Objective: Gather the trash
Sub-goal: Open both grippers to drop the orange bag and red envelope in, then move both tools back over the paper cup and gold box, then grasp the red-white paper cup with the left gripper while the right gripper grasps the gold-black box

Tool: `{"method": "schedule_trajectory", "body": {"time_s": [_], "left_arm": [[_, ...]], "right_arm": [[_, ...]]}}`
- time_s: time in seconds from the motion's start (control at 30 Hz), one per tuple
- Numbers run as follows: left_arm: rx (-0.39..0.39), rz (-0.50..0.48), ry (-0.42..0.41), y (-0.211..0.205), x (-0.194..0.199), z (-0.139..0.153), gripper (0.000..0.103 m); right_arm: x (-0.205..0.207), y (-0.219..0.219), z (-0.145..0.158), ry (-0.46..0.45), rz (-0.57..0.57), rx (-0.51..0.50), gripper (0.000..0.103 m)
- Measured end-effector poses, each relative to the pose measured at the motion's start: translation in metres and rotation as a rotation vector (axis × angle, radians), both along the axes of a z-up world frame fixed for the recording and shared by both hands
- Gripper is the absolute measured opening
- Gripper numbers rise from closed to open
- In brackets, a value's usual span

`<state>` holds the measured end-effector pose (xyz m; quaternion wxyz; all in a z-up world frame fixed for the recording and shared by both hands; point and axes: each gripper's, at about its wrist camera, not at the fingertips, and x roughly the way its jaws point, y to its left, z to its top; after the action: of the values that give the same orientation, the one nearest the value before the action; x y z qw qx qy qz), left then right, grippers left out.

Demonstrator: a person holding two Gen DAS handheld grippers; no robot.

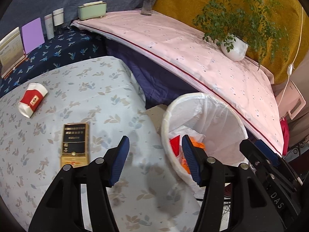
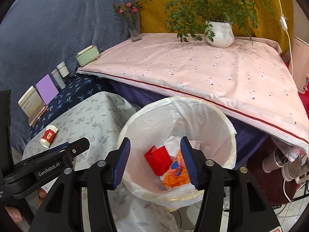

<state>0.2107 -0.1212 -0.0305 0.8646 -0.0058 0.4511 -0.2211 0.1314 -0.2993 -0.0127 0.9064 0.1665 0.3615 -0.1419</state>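
Left gripper [image 1: 154,154]: jaws spread, empty, above desk edge.
Right gripper [image 2: 154,158]: jaws spread, empty, over bin.
Trash bin [image 2: 229,127]: round, white plastic liner, beside desk.
Paper cup [image 1: 32,100]: crumpled, red-banded, lying on floral desk [image 1: 108,89].
Gold box [image 1: 75,145]: flat, glossy, on desk.

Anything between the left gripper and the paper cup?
Only the gold box, nearer the left gripper. Past it, bare floral cloth up to the cup. Left wrist view.

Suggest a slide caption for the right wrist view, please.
Open right gripper above white-lined round bin holding red carton and orange wrapper.
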Motion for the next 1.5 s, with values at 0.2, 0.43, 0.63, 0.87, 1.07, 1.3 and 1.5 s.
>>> {"method": "schedule_trajectory", "body": {"time_s": [0.2, 0.43, 0.63, 0.87, 1.07, 1.3, 1.5], "left_arm": [[-0.005, 0.057, -0.003, 0.034, 0.006, 0.0, 0.057], [0.005, 0.107, -0.016, 0.075, 0.012, 0.001, 0.06], [0.056, 0.167, -0.062, 0.118, 0.018, 0.001, 0.07], [0.128, 0.26, -0.094, 0.179, 0.033, -0.009, 0.086], [0.167, 0.291, -0.078, 0.217, 0.054, -0.024, 0.091], [0.202, 0.264, -0.084, 0.234, 0.083, -0.04, 0.094], [0.22, 0.212, -0.084, 0.23, 0.115, -0.053, 0.094]], "right_arm": [[0.01, 0.026, 0.002, 0.005, 0.037, -0.008, 0.053], [0.021, 0.064, 0.001, 0.019, 0.095, -0.018, 0.054], [0.034, 0.099, -0.003, 0.032, 0.152, -0.019, 0.062], [0.057, 0.151, -0.021, 0.072, 0.243, -0.03, 0.066], [0.081, 0.189, -0.039, 0.104, 0.298, -0.027, 0.074], [0.111, 0.217, -0.061, 0.146, 0.326, -0.069, 0.076], [0.13, 0.225, -0.08, 0.178, 0.322, -0.079, 0.077]]}}
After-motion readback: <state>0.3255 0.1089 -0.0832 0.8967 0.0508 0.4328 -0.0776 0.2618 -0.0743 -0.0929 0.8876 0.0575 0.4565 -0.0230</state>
